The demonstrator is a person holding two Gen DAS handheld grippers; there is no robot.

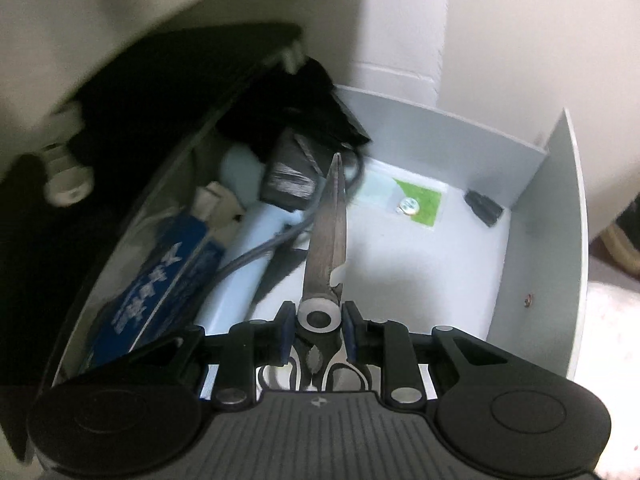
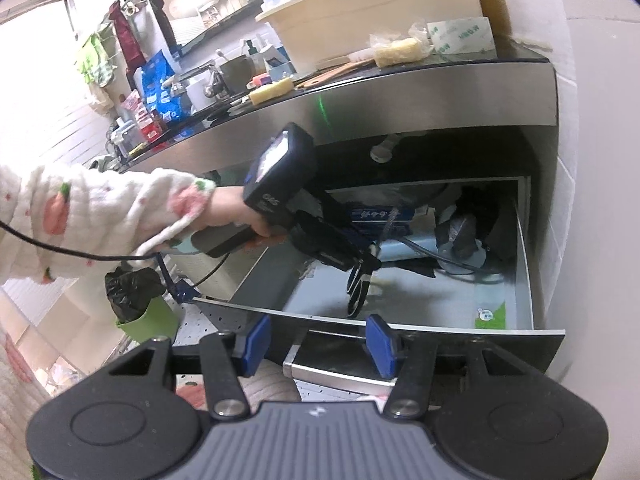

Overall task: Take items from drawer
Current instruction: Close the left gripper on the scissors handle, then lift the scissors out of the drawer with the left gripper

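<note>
Left gripper (image 1: pixel 319 330) has its pads clamped on the scissors (image 1: pixel 326 240) at the pivot, blades pointing out over the open drawer (image 1: pixel 536 240), while the right gripper (image 2: pixel 318 342) hangs wide open holding nothing, just outside the drawer front.

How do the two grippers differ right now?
The left gripper is shut on the scissors, clamped at the pivot; the right gripper is open and holds nothing. The left one is inside the drawer, while the right one sits outside, at the drawer's front edge. Both have blue pads and black fingers.
</note>
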